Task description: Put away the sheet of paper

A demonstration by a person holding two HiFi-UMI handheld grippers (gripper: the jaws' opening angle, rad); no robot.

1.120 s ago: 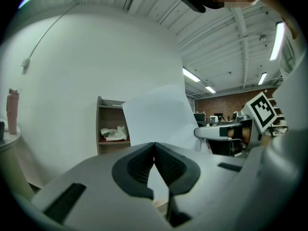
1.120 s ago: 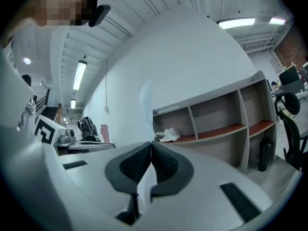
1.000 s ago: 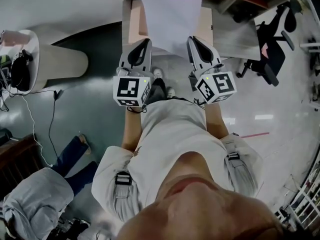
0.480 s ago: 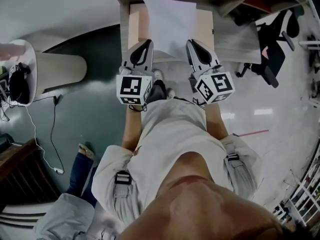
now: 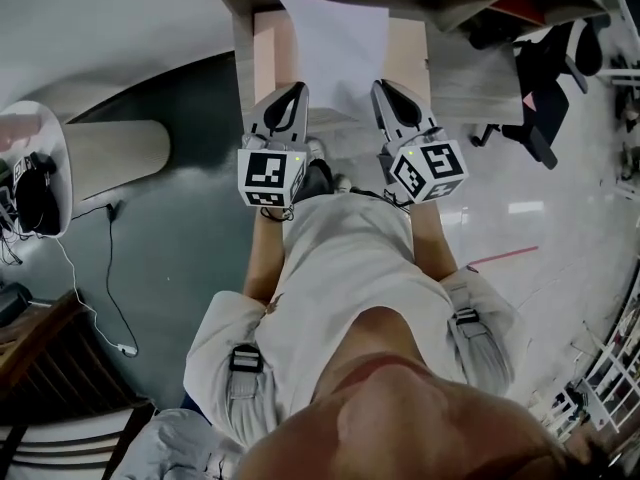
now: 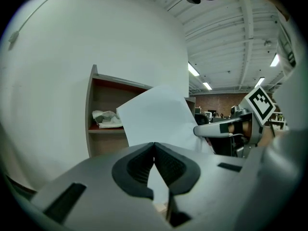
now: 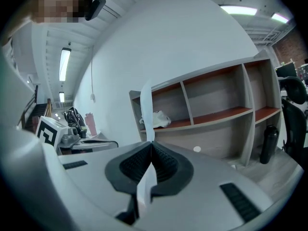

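While both grippers point almost level at the shelf unit point(image 7: 216, 114), we log the scene from the big items down. White wall point(image 6: 72, 71) fills the left side, and grey floor point(image 5: 180, 268) lies below us. The shelf unit has pale uprights and red-brown boards, and it stands at the far end of a pale desk point(image 5: 268, 58). A black chair point(image 5: 545, 88) sits off to the right, well apart from the desk. The sheet point(image 5: 340, 53) is white and held in the air over the desk. Its far edge lies near the shelf front; whether it touches we cannot tell. Its near edge is pinched at both corners. The left gripper point(image 5: 297, 90) has its jaws closed on the near left corner, and in the left gripper view the pads meet on paper, with the sheet rising tilted ahead of them. The right gripper point(image 5: 381, 86) has its jaws clamped on the near right corner; its own view shows the sheet edge-on, running up from between the pads point(image 7: 163, 165). The two grippers are side by side, about level with each other. A crumpled white bag point(image 7: 158, 119) lies in the left shelf compartment. A dark bottle point(image 7: 267, 146) stands upright by the right end of the unit.
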